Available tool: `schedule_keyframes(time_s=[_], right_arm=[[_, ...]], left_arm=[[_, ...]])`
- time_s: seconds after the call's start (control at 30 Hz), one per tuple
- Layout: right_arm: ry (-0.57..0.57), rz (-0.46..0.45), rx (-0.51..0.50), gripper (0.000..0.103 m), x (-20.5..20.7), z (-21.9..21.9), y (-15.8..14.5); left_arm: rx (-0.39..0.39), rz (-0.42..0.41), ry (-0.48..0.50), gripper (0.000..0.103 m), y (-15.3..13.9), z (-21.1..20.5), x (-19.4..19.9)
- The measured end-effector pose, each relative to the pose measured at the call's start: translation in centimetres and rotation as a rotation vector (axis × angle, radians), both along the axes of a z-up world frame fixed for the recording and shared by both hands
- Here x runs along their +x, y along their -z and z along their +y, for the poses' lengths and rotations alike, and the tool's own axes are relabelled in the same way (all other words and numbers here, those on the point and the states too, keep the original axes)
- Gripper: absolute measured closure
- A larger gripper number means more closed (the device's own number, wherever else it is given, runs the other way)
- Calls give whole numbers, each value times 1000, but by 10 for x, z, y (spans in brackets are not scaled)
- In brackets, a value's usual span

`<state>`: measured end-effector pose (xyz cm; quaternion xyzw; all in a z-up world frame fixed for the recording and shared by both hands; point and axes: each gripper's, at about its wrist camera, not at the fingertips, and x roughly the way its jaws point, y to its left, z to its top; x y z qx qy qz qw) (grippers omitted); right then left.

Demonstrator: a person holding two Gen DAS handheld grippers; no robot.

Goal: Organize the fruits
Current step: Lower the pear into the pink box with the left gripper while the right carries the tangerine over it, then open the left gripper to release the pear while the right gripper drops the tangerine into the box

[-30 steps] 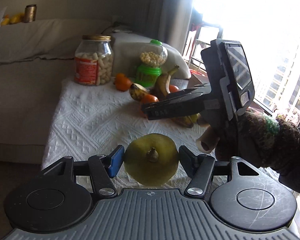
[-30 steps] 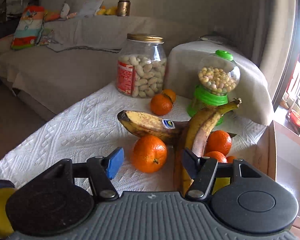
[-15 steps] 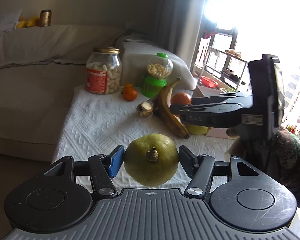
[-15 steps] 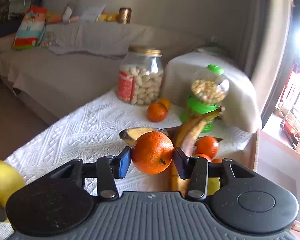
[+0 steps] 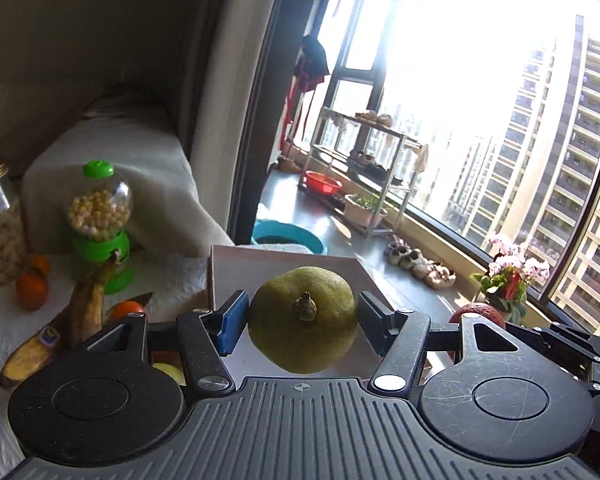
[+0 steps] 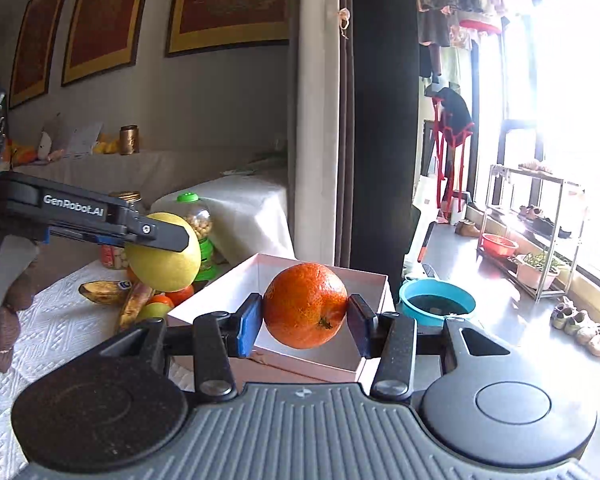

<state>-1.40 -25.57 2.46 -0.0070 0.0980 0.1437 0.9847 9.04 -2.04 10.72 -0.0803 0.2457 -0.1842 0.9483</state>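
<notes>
Pink cardboard box (image 6: 342, 276) sits under both loads. My left gripper (image 5: 302, 316) clamps the green pear (image 5: 302, 320); my right gripper (image 6: 305, 322) pinches the orange (image 6: 305, 305). The box floor is mostly hidden by fruit.

A tall dark-framed window (image 5: 500, 120) fills the view from twelve to three o'clock, glaring with sunlight, pale high-rise blocks (image 5: 560, 168) beyond it. Below it runs a grey polished sill ledge (image 6: 500, 320) bearing a metal wire rack (image 6: 536, 216), a round teal basin (image 6: 436, 304) and a pot of pink flowers (image 5: 512, 276). At ten o'clock hang three gold-framed red pictures (image 6: 228, 4) on a grey wall (image 6: 220, 92). A beige curtain (image 6: 316, 112) hangs at twelve. A white cloth-draped couch (image 6: 228, 208) sits at nine.
</notes>
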Motion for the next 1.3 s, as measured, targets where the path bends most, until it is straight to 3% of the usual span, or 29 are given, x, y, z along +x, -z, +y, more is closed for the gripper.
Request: schedule_keyframes(time_s=[0.07, 0.2, 0.37, 0.47, 0.57, 0.67, 0.77, 0.83, 0.93, 1.07, 1.13, 1.3], right_arm=[[26, 30, 14, 57, 22, -8, 2], [64, 141, 63, 57, 57, -12, -4], [90, 115, 73, 57, 59, -13, -11], [85, 190, 160, 57, 63, -20, -12], [65, 237, 162, 57, 68, -18, -13], [71, 283, 180, 57, 74, -16, -16], [75, 276, 186, 57, 74, -19, -19], [76, 260, 175, 57, 71, -22, -21], [65, 275, 177, 57, 77, -20, -17], [48, 319, 181, 57, 93, -10, -9], [41, 329, 174, 57, 99, -5, -8], [15, 362, 169, 57, 125, 12, -17]], left_arm=[[31, 71, 13, 37, 8, -6, 30], [115, 219, 6, 37, 19, -2, 53], [206, 205, 26, 37, 23, -3, 51], [244, 227, 58, 37, 27, -13, 54], [299, 224, 62, 37, 37, -26, 61], [360, 273, 84, 38, 48, -35, 73], [437, 310, 120, 38, 47, -43, 74], [447, 336, 136, 37, 46, -46, 76], [477, 300, 132, 39, 48, -47, 82], [410, 261, 133, 43, 45, -38, 81], [359, 201, 146, 43, 37, -28, 72], [149, 36, 120, 43, 10, 23, 34]])
